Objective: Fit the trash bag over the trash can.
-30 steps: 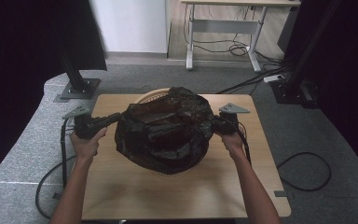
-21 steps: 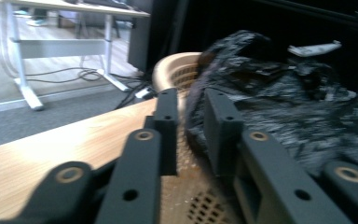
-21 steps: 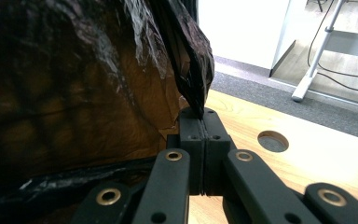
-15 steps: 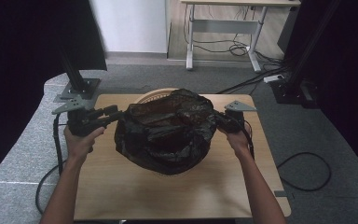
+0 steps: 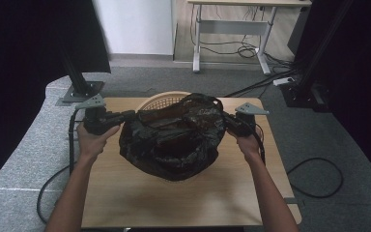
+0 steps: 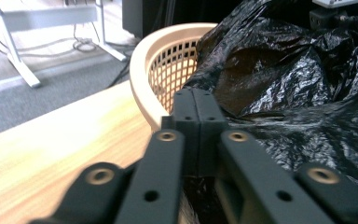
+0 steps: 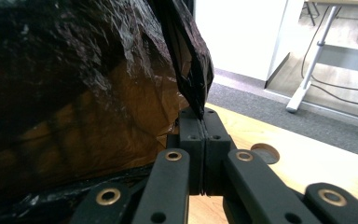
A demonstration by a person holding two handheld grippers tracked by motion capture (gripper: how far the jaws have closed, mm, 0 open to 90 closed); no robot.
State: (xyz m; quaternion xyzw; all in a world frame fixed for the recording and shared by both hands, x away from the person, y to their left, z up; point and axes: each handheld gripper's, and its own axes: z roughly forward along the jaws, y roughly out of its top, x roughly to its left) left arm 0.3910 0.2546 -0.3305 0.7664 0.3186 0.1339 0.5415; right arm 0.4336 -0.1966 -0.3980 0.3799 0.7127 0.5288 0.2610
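Note:
A crumpled black plastic bag (image 5: pixel 174 140) lies spread over a tan woven basket (image 5: pixel 162 100) on the wooden table (image 5: pixel 174 203). My left gripper (image 5: pixel 134 115) reaches the bag's left edge. Its jaws have just been closing and now stand pressed together (image 6: pixel 196 100), with bag film (image 6: pixel 298 70) bunched against and beneath them. The basket's rim (image 6: pixel 158 56) curves just beyond. At the bag's right edge, my right gripper (image 5: pixel 224 120) is shut (image 7: pixel 199 119) on a strip of the film (image 7: pixel 74 70), which rises out of the pads.
A white desk frame (image 5: pixel 232 34) stands on the floor behind the table. Black stand bases sit at the back left (image 5: pixel 79 89) and back right (image 5: pixel 299 92). A cable (image 5: pixel 319 174) loops on the carpet at the right. A round hole (image 7: pixel 263 151) marks the tabletop.
My left hand has risen a little and shifted at the bag's left edge. The bag now stands higher and wider over the basket. The right hand has stayed in place.

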